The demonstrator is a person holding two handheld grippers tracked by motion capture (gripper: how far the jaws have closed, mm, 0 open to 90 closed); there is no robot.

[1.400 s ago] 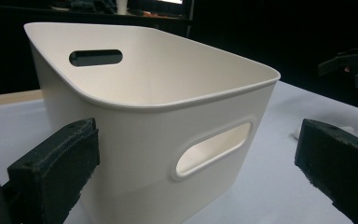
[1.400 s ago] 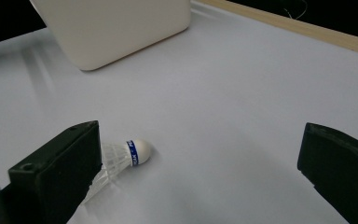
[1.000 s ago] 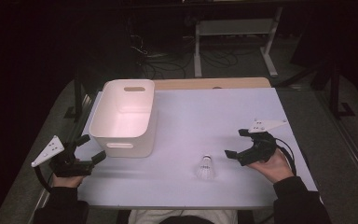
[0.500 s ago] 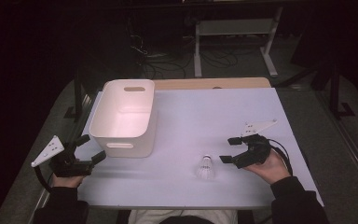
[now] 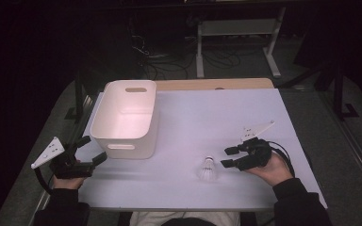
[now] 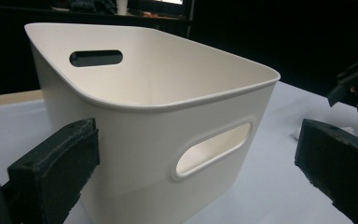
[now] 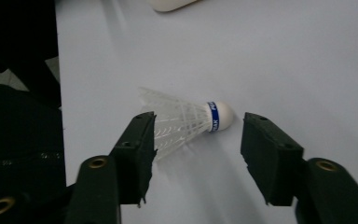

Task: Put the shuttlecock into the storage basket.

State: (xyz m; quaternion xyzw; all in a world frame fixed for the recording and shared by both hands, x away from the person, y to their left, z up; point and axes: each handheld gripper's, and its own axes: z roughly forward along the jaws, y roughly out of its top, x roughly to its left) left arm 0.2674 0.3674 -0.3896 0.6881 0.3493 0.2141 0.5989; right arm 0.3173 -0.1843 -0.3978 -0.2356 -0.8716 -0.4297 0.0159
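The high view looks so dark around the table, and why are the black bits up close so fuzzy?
In the high view, light falls on the white table and the tub; the room behind stays nearly black. In the left gripper view, the near jaws are soft and out of focus, the tub sharper. In the right gripper view, the shuttlecock is fairly clear and casts a soft shadow.

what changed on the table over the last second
The right hand-held gripper edged toward the shuttlecock, and its jaws have just been closing; in the right gripper view they flank it without pressing yet. Nothing was taken hold of or let go. The shuttlecock, the white bin and the left hand-held gripper stayed put.
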